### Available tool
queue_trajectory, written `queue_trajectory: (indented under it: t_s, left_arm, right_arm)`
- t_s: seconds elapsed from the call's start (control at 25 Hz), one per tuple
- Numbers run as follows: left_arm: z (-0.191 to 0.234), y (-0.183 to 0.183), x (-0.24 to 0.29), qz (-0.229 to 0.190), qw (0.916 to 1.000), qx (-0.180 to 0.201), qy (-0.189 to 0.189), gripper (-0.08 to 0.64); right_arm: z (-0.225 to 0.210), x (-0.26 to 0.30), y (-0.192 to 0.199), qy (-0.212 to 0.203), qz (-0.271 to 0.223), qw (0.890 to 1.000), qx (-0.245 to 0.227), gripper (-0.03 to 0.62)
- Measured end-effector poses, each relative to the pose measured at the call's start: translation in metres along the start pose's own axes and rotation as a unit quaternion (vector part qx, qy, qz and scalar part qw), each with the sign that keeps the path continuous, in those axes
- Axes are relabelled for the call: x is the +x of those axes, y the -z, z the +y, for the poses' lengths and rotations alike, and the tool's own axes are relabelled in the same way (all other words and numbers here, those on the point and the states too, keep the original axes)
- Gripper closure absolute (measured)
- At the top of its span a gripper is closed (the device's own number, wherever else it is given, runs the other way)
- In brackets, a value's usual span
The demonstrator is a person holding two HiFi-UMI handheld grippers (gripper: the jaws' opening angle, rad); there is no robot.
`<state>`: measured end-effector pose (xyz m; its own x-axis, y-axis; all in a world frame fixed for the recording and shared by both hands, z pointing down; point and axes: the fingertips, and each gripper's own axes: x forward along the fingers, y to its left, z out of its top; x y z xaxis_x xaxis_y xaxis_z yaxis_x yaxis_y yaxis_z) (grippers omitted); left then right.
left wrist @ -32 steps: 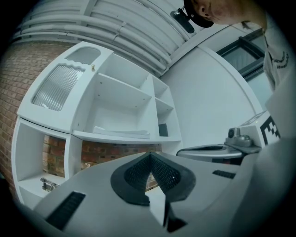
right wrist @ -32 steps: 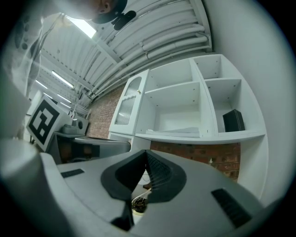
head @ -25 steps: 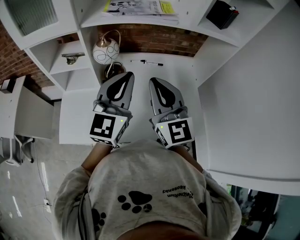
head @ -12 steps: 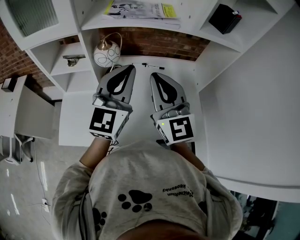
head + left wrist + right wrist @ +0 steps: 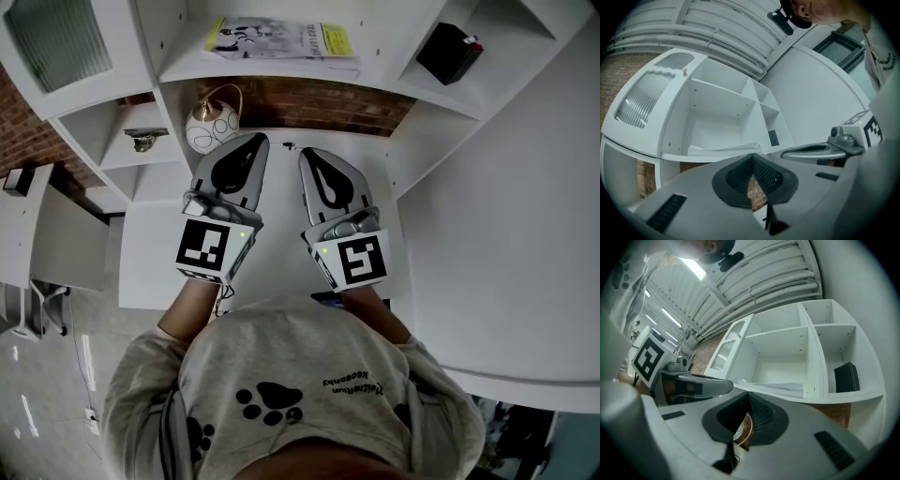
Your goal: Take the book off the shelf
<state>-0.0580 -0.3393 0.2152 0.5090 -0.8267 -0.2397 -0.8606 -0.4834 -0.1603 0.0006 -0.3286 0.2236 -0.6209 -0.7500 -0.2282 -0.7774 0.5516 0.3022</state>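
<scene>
A thin book (image 5: 281,39) with a white and yellow cover lies flat in the middle shelf compartment above the desk. It shows as a pale flat stack (image 5: 724,150) in the left gripper view and as a white slab (image 5: 776,386) in the right gripper view. My left gripper (image 5: 249,145) and right gripper (image 5: 310,156) are side by side over the white desk (image 5: 150,234), below the shelf and apart from the book. Both have their jaws together with nothing between them.
A round patterned lamp (image 5: 211,124) stands at the desk's back left, close to the left gripper's tips. A black box (image 5: 448,52) sits in the right compartment, a small ornament (image 5: 143,141) on a lower left shelf. A pen (image 5: 289,146) lies by the brick wall (image 5: 319,97).
Both grippers have moved up and toward the shelf, their tips now nearer the back of the desk; the book and shelf sit lower in the head view.
</scene>
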Motion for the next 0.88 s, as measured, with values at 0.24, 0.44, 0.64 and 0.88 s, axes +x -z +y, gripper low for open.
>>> queue_trajectory:
  t_s: [0.24,0.44,0.64,0.88]
  left_arm:
    - [0.011,-0.003,0.012,-0.004,1.0,0.005,-0.002,0.551]
    - [0.018,-0.005,0.021,-0.008,0.9999,0.012,-0.001,0.551]
    - [0.025,-0.011,0.029,-0.011,0.9998,0.014,-0.008,0.551]
    - [0.036,-0.016,0.044,-0.023,0.9994,0.026,-0.004,0.55]
  right_arm:
    - [-0.015,0.015,-0.005,0.003,-0.007,1.0,-0.012,0.575]
    - [-0.022,0.027,-0.007,0.005,-0.011,1.0,-0.013,0.575]
    - [-0.03,0.038,-0.012,0.002,-0.011,1.0,-0.024,0.575]
    - [-0.039,0.052,-0.019,-0.01,-0.007,0.999,-0.049,0.574]
